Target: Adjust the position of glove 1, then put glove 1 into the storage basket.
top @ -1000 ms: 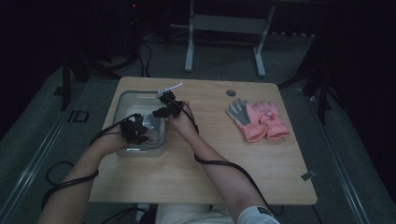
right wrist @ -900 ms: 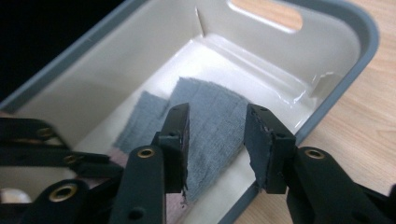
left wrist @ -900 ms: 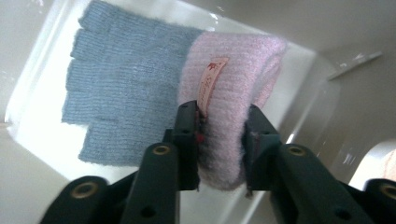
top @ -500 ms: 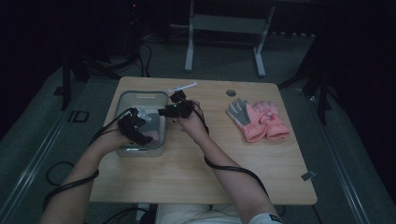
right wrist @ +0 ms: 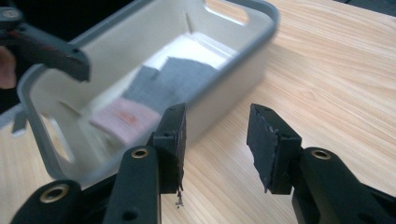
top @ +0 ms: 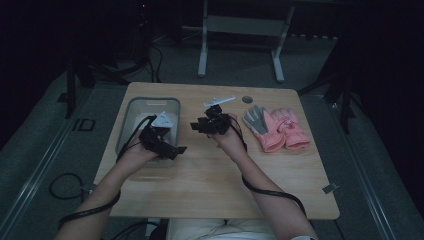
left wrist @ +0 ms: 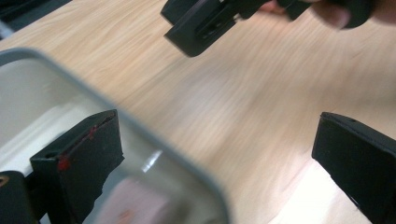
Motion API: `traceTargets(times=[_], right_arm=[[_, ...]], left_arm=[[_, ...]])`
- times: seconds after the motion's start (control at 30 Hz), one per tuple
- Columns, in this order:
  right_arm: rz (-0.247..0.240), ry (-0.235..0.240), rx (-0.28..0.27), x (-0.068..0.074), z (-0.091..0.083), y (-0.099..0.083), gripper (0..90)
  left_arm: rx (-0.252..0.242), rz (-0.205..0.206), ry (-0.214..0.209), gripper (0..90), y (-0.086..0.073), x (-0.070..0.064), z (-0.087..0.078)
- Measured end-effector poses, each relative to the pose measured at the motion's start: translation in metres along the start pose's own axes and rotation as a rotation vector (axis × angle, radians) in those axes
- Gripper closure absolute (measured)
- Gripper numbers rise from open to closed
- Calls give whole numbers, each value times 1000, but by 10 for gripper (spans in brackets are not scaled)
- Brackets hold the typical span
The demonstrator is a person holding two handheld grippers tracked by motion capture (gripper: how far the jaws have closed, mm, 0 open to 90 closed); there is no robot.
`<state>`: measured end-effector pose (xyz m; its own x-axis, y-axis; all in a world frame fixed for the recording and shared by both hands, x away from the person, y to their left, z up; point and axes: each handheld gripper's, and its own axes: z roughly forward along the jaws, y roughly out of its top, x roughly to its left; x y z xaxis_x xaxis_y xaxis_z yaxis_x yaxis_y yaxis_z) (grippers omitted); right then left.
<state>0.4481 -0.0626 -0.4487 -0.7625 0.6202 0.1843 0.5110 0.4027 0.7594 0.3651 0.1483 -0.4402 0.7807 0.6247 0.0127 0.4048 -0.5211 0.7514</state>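
Jaws of right tool [right wrist: 215,144] apart, narrow gap, nothing held; hovers over counter [top: 210,175]. Grey bin [right wrist: 243,60] just ahead of it, glove [right wrist: 154,93] (grey with pink cuff) lying inside. Left tool [left wrist: 210,158] wide open, empty, straddling bin rim. Pink gloves [top: 277,127] beyond right tool, on counter. Step judged: between picks. Next: right tool swings toward remaining gloves, opens wider, descends.
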Motion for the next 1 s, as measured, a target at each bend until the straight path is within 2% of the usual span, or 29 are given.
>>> traceTargets(times=[0.07, 0.1, 0.13, 0.17, 0.23, 0.3, 0.33, 0.37, 0.53, 0.6, 0.7, 0.73, 0.87, 1.0], right_arm=[[-8, -16, -3, -5, -8, -6, 562], [-12, -23, -6, -7, -12, -9, 560], [-18, -30, -9, -10, -17, -13, 557], [-22, -36, -14, -12, -21, -16, 557], [-27, -50, -16, -16, -28, -24, 557], [-44, -64, -8, -21, -35, -35, 561], [-44, -64, -8, -21, -35, -35, 561], [-52, -72, -3, -27, -40, -44, 575], [-23, -107, -23, -47, -61, -64, 584], [-6, -119, -29, -56, -70, -69, 584], [-4, -126, -36, -66, -79, -78, 583], [-7, -132, -28, -69, -82, -81, 584], [-1, -162, -25, -84, -92, -91, 584], [-2, -205, -38, -98, -105, -97, 588]], left_arm=[[-5, 20, -26, 14, 5, -10, 4], [-5, 20, -26, 14, 5, -10, 4], [-8, 44, -34, 14, 8, -20, 8], [-12, 48, -51, 15, 10, -24, 9], [-26, 101, -48, 16, 11, -34, 12], [5, 133, -74, 16, 10, -46, 18], [5, 133, -74, 16, 10, -46, 18], [5, 140, -83, 16, 9, -51, 20], [39, 175, -97, 16, 2, -68, 33], [32, 160, -128, 16, -1, -73, 38], [41, 177, -125, 16, -3, -78, 43], [62, 194, -133, 16, -6, -83, 49], [83, 201, -150, 16, -11, -88, 59], [119, 211, -146, 16, -24, -95, 73]])
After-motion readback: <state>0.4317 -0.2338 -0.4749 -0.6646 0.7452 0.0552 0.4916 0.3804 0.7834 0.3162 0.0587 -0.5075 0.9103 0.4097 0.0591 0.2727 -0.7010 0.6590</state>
